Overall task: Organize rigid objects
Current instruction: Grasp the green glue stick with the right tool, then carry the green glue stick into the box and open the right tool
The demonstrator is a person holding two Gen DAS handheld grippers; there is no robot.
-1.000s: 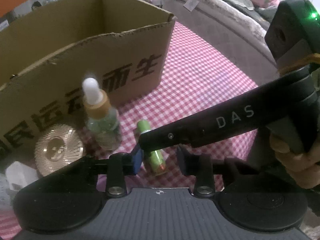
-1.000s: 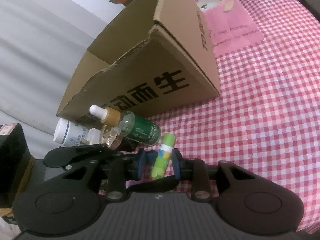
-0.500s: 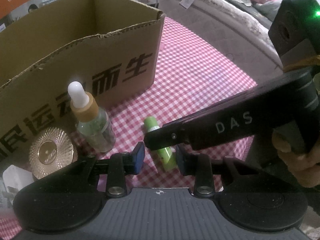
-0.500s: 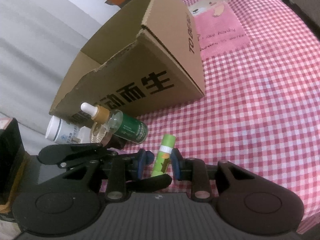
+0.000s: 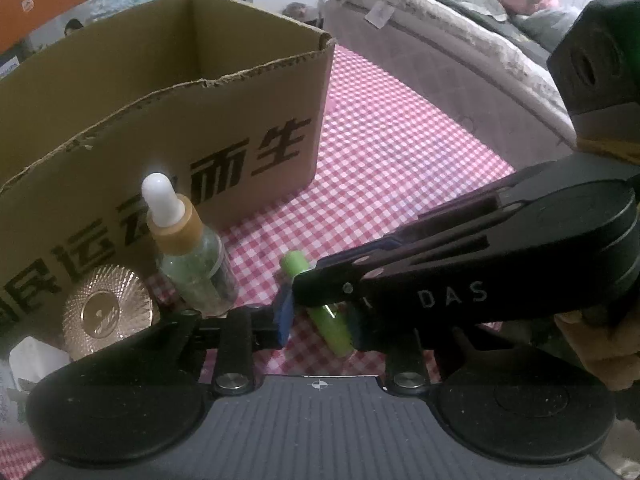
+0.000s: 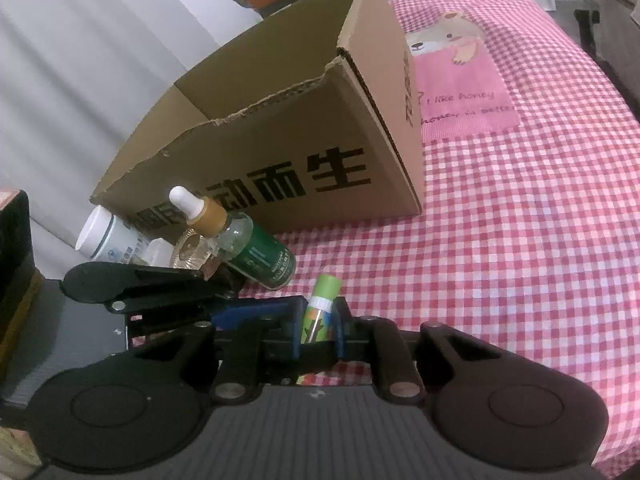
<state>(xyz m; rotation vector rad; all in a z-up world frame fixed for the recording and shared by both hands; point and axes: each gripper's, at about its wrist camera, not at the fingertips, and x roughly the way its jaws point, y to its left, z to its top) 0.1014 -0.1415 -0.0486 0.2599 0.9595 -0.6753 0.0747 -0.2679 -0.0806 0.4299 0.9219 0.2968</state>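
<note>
A green lip-balm tube point(image 6: 318, 312) sits between the blue pads of my right gripper point(image 6: 317, 330), which is shut on it. The tube point(image 5: 333, 326) also shows in the left wrist view, under the right gripper's black finger point(image 5: 360, 280). My left gripper point(image 5: 318, 316) is open, its pads either side of the tube and apart from it. A dropper bottle point(image 5: 188, 256) with a white bulb stands to the left, also in the right wrist view point(image 6: 240, 240). An open cardboard box point(image 5: 168, 128) stands behind, also seen from the right wrist point(image 6: 304, 136).
A round gold lid point(image 5: 106, 314) and a white object point(image 5: 34, 364) sit at the left by the box. A white jar point(image 6: 106, 236) lies beside the dropper bottle. The red checked cloth point(image 6: 520, 240) stretches right. A bed point(image 5: 440, 40) lies beyond the table edge.
My right gripper has closed on the green tube and raised it, so the box's open top now shows. The left gripper stays open around it.
</note>
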